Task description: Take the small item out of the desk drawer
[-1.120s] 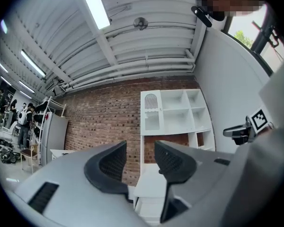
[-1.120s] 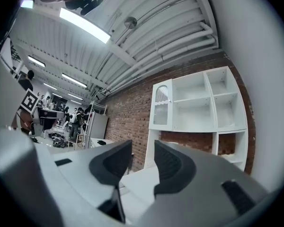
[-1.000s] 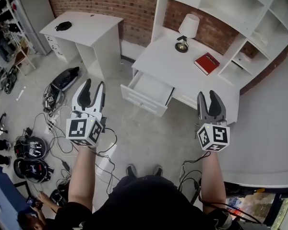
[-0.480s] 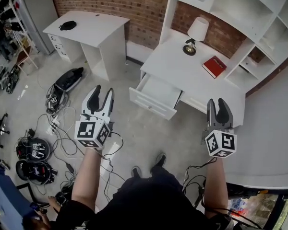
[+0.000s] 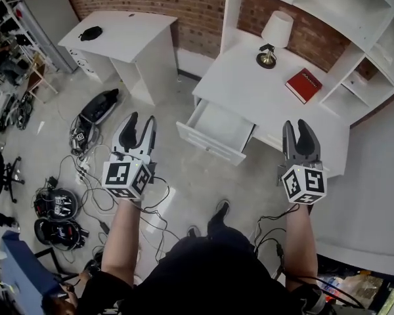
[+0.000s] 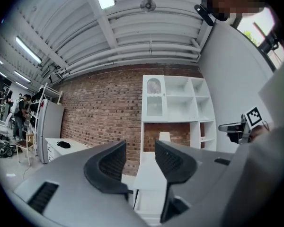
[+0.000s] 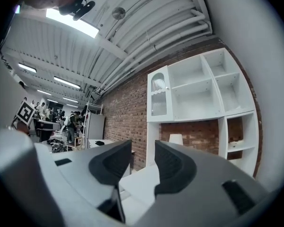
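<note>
The white desk (image 5: 249,87) stands ahead with its drawer (image 5: 218,131) pulled out toward me. Inside, the drawer looks plain white and I can make out no small item from here. My left gripper (image 5: 136,126) hangs in the air left of the drawer, over the floor, open and empty. My right gripper (image 5: 297,128) hovers over the desk's front right edge, right of the drawer; its jaws are closing a little with nothing between them. Looking along the left gripper (image 6: 141,162), I see the desk and brick wall through the gap, as I do along the right gripper (image 7: 143,162).
A lamp (image 5: 274,35) and a red book (image 5: 304,85) sit on the desk under white shelves (image 5: 354,18). A second white desk (image 5: 118,35) stands at the left. Cables, bags and gear (image 5: 85,120) litter the floor at the left. My shoes (image 5: 217,212) are below the drawer.
The person has stepped closer to the desk, so it and the drawer sit slightly nearer and further right. Both grippers stay raised in front, still apart from the drawer.
</note>
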`<state>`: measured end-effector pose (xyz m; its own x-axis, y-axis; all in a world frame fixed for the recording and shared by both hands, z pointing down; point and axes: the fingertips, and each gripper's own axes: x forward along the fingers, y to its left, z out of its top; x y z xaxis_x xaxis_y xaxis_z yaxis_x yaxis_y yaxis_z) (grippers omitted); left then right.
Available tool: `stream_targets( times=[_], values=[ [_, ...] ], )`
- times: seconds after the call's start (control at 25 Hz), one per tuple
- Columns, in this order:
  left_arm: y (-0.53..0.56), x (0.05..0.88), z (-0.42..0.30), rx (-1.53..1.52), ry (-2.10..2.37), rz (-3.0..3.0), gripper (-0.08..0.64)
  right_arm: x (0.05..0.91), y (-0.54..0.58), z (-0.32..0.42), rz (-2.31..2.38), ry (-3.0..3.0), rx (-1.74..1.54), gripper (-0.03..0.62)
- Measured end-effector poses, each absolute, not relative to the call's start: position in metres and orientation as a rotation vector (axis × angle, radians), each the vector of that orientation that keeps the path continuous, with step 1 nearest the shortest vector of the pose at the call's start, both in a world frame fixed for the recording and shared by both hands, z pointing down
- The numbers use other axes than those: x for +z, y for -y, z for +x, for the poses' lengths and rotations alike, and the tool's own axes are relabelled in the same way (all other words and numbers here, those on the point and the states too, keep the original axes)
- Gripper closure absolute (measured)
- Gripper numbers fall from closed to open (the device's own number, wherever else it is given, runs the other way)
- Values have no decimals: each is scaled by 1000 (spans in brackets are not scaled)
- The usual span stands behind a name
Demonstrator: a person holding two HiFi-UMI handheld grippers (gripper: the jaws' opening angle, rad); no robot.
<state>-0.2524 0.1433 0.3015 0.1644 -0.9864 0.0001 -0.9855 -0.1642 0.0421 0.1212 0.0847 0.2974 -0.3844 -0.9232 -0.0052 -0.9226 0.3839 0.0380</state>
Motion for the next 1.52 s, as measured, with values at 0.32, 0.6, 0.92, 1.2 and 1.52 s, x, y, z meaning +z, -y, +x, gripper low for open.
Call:
stream_targets(
  times=[0.32, 0.6, 0.92, 1.2, 1.52],
  values=[
    [-63, 321, -212, 47, 2024, 2326, 388, 327, 16, 151, 1666, 2656, 25, 443],
    [-27, 326, -195, 76, 2046, 2274, 388, 328, 66, 167, 1620, 2697, 43, 452],
    [5, 354, -185, 196, 1989, 2286, 388, 347, 92, 175, 1620, 2694, 119, 462],
    [47, 408, -178, 336, 1754, 2351, 388, 361, 110, 188, 1683, 2615, 132, 466],
    [113, 478, -190, 459, 1531, 2371, 387, 379, 150, 178, 1781, 2490, 151, 471]
  ],
)
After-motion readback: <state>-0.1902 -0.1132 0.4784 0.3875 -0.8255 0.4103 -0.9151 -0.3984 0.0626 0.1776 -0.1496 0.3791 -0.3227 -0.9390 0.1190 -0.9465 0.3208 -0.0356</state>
